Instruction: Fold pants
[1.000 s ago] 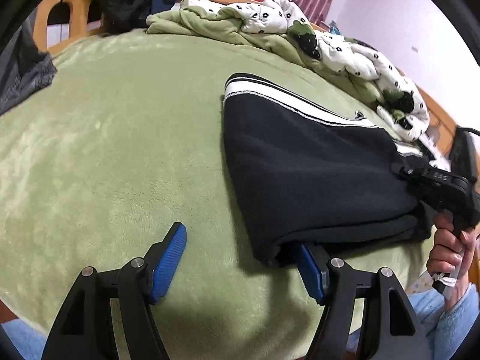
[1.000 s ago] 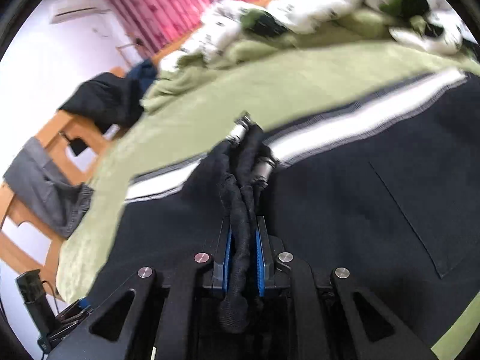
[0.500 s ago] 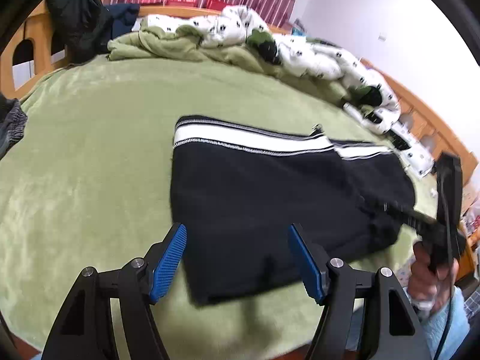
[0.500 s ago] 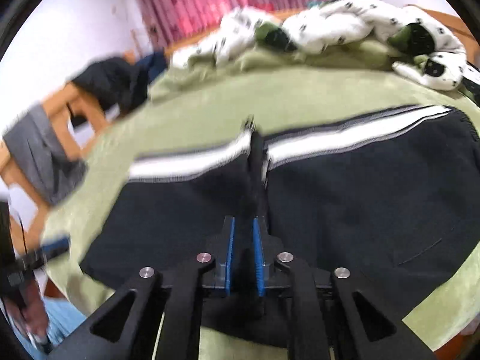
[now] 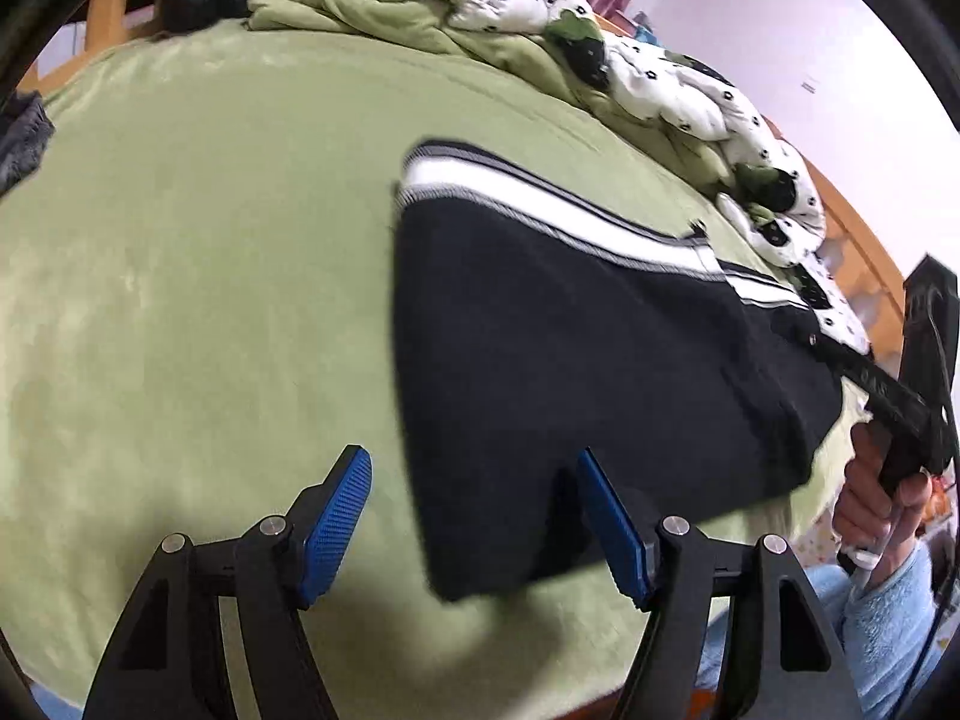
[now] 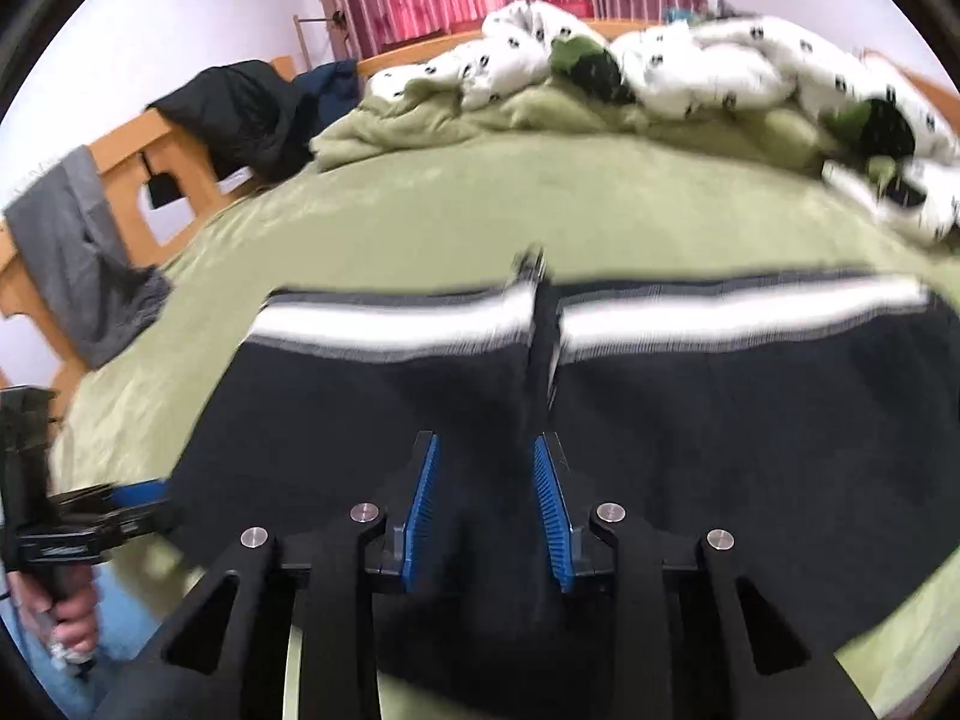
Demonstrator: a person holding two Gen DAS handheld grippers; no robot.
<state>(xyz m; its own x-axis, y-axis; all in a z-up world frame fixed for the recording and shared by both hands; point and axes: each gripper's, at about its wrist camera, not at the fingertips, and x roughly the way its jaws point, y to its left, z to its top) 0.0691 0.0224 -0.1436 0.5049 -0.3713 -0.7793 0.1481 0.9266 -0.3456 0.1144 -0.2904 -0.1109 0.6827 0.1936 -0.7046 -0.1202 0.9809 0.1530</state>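
The black pants [image 5: 576,360] with a white-striped waistband lie folded flat on the green bed. In the left wrist view my left gripper [image 5: 474,522] is open, its blue pads on either side of the pants' near corner, holding nothing. In the right wrist view the pants [image 6: 720,420] spread below my right gripper [image 6: 486,480], whose jaws stand open over the black fabric with nothing gripped. The right gripper also shows in the left wrist view [image 5: 864,372] at the pants' right edge, and the left gripper in the right wrist view [image 6: 120,510] at far left.
A green blanket [image 5: 180,276] covers the bed. A rumpled white and green duvet [image 6: 660,78] lies along the far side. A black jacket [image 6: 240,114] and a grey garment [image 6: 78,246] hang on the wooden bed frame [image 6: 150,156] at left.
My right gripper has opened and let go of the bunched pants fabric. The pants now lie flat. My left gripper stayed open and moved a little around the near corner.
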